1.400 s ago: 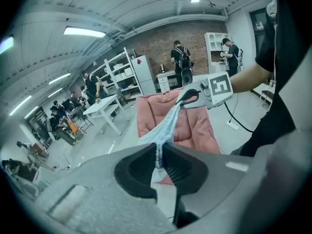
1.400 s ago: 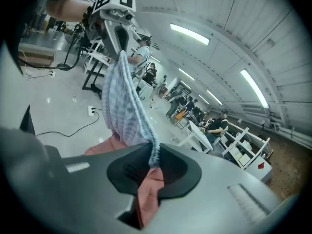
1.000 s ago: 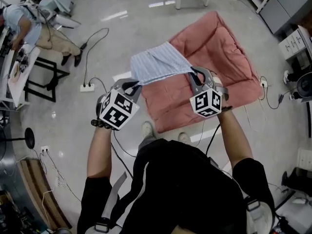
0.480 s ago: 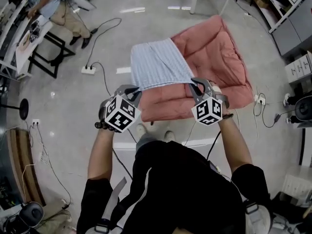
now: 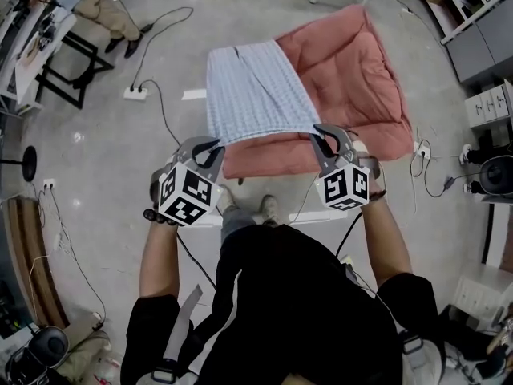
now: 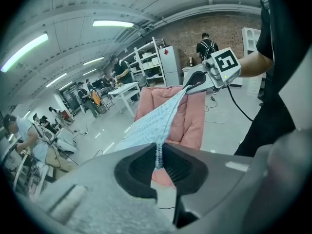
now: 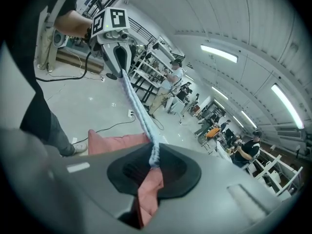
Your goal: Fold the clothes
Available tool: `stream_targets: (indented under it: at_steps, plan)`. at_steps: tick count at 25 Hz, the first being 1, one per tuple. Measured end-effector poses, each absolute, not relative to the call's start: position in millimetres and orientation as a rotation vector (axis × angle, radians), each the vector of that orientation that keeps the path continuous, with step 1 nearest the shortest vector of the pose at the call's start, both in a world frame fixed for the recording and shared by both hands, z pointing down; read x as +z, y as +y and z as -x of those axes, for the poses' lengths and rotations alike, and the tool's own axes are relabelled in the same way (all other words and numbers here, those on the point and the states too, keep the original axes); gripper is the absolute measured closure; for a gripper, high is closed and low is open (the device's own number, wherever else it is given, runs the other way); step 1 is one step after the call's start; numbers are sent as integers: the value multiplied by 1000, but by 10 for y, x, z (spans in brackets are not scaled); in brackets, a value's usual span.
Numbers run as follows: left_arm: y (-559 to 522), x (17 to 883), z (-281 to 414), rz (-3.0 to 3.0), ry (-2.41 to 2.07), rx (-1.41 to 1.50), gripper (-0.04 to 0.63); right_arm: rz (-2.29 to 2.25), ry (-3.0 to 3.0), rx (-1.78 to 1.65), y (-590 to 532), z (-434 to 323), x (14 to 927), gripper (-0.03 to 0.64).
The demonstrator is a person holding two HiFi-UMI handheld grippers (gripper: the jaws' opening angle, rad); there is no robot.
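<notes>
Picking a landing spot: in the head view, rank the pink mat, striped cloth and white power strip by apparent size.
1. Pink mat, though partly covered.
2. Striped cloth, held nearer the camera, so it looks bigger than it is.
3. White power strip, by far smallest.

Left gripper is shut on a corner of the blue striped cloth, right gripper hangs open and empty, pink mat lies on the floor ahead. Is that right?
No. The right gripper is not open and empty: the right gripper view shows its jaws shut on the blue striped cloth at its other corner. The left gripper and the pink mat are as stated.
</notes>
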State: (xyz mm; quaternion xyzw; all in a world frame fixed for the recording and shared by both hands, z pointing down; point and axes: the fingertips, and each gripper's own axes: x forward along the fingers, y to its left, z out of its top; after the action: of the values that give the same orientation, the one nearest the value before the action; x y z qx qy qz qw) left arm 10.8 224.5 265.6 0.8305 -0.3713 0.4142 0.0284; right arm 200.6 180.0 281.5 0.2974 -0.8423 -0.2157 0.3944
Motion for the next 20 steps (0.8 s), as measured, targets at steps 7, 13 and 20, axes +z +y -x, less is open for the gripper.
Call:
stream_targets:
  at_steps: [7,13,20]
  plan:
    - [2550,2957,-210,-2514,-1088,1293,555,-702,-2132,-490,2096,-2139,3108,583]
    - [2793,3243,-223,-2455,-1059,1291,555,-640,-2119,-467,2307,-2131,3366,583]
    - [3085,3605,-188,-2404,-951,1300,555,-544,-2064,-442,2576,-2120,3761,583]
